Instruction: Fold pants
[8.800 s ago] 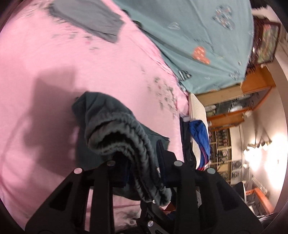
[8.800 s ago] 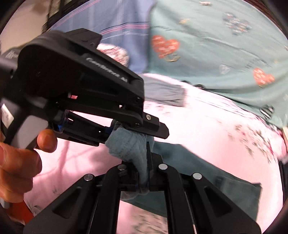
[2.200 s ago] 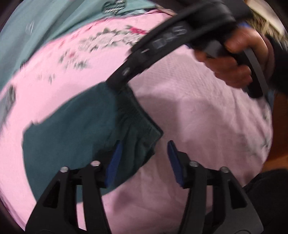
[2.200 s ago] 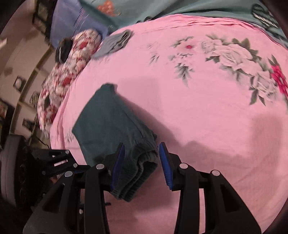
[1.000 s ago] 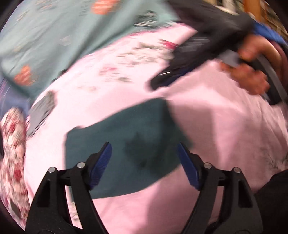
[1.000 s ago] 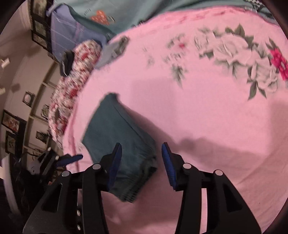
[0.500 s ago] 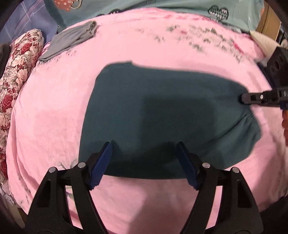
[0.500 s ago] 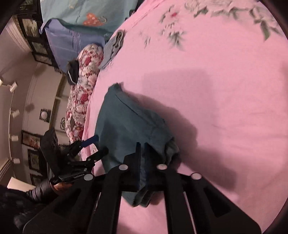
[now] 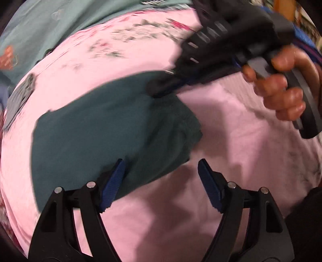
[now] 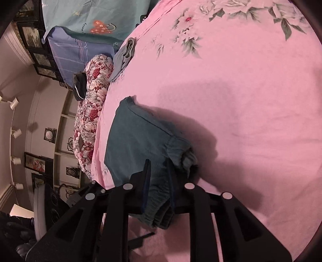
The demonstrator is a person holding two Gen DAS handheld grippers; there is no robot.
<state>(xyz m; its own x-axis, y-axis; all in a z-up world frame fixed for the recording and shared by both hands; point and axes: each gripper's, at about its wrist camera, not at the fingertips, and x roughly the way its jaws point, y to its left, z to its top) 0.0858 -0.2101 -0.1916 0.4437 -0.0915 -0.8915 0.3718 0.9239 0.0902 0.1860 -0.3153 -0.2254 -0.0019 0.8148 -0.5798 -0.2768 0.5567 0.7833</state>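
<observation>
Jaws opening around pants (image 10: pixel 140 141); grey garment (image 10: pixel 123 54) well apart

Pink floral bedspread (image 10: pixel 251 84), teal sheet (image 10: pixel 80 14), flowered bolster (image 10: pixel 90 104), framed pictures (image 10: pixel 34 163) on pale wall (image 10: pixel 40 112).

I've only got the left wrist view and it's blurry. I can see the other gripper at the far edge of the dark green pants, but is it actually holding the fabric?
Observer: Yes. In the right wrist view the right gripper has the gathered waistband of the pants between its pads, and its jaws are easing open slightly.
Operator: Is that end lying flat?
Observer: No, the waistband bunches up in a thick roll beside the fingers.
Operator: Anything else on the bed on that side?
Observer: A folded grey garment lies near the floral pillow, apart from the pants.
Operator: And my left gripper?
Observer: The left gripper is open over the near edge, gripping nothing.
</observation>
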